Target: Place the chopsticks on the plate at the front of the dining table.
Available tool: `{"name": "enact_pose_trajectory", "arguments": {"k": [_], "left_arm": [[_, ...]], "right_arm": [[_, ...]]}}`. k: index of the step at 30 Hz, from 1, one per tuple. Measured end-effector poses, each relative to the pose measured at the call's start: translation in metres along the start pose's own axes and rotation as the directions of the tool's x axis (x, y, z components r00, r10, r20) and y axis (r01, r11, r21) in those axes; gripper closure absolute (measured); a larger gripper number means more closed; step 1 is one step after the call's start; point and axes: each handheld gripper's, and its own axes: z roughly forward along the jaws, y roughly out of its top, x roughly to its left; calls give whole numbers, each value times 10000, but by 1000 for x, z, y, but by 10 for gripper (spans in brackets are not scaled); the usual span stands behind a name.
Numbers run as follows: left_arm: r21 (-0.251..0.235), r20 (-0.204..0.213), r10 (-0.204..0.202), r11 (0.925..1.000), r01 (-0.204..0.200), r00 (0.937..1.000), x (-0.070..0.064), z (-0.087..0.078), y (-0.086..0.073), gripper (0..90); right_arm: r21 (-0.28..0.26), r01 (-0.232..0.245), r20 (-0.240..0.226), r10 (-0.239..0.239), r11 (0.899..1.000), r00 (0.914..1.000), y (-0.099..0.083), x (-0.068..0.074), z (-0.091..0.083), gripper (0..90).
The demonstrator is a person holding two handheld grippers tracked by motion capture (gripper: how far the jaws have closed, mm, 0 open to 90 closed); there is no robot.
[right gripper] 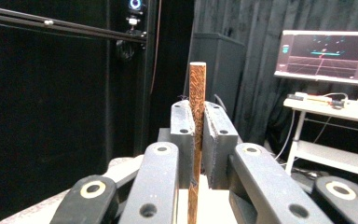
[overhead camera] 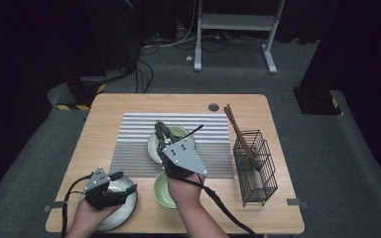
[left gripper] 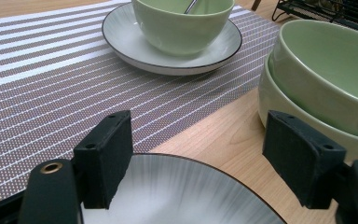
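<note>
My right gripper (overhead camera: 160, 127) hovers over the green bowl (overhead camera: 179, 133) on a white plate (overhead camera: 152, 147). In the right gripper view it (right gripper: 198, 116) is shut on a brown wooden chopstick (right gripper: 197, 88) that stands upright between its jaws. A thin dark utensil (overhead camera: 194, 130) leans out of that bowl (left gripper: 182, 23). My left gripper (overhead camera: 125, 182) stands open just above a grey plate (overhead camera: 121, 213) at the front left. The plate's rim (left gripper: 182, 196) lies between its fingers (left gripper: 105, 158), and nothing is gripped.
Two stacked green bowls (overhead camera: 161, 192) (left gripper: 326, 70) sit at the front middle, close to my right wrist. A striped placemat (overhead camera: 139, 129) lies under the white plate. A wire basket (overhead camera: 256, 171) at the right holds more chopsticks (overhead camera: 235, 126).
</note>
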Motion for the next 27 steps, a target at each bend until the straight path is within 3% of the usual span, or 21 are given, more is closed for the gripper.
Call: {"name": "enact_pose_trajectory", "arguments": {"k": [17,25,27], "left_arm": [[-250,-105,-15,9997,13,9999,0,-1,4,285],[-399,-130,83,9992,-88,9999,-5,3,15,284],[-355,-309,94,9993,-105,9995,-4,6,20,284]], "right_arm": [[232,-224,-749,241,9995,9969,-10,26,7,834],[223,-376,-974,396,9990,9945,-11,30,4,834],[204,-363,-1001,382,9991,9942,-11,30,4,834]]}}
